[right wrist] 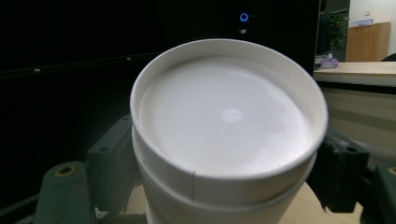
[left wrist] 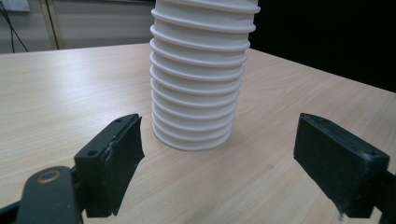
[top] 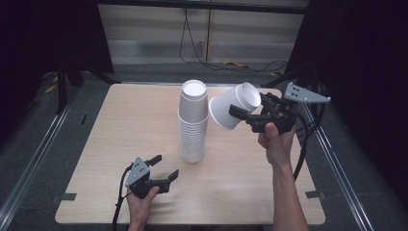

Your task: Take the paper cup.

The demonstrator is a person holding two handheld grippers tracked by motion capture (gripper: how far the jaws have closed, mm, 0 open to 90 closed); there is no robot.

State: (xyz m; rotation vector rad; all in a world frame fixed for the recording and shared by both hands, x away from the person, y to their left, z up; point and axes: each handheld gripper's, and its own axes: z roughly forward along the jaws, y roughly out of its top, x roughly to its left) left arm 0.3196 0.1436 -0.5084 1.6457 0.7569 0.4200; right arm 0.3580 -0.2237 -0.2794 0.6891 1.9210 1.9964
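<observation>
A tall stack of white paper cups point(top: 193, 125) stands upside down near the middle of the wooden table point(top: 120, 125). In the left gripper view the stack point(left wrist: 198, 79) rises just beyond my jaws. My left gripper point(top: 163, 167) point(left wrist: 219, 158) rests low near the table's front edge, open, with nothing between its jaws. My right gripper point(top: 239, 109) point(right wrist: 226, 186) is held in the air to the right of the stack's top, shut on a white paper cup point(top: 231, 109). That cup is tilted on its side, and its base point(right wrist: 229, 121) faces the right gripper's camera.
Black cables point(top: 303, 144) trail from the right gripper over the table's right edge. Metal floor rails point(top: 29, 168) run along both sides of the table. Bare tabletop lies left of the stack and along the front right.
</observation>
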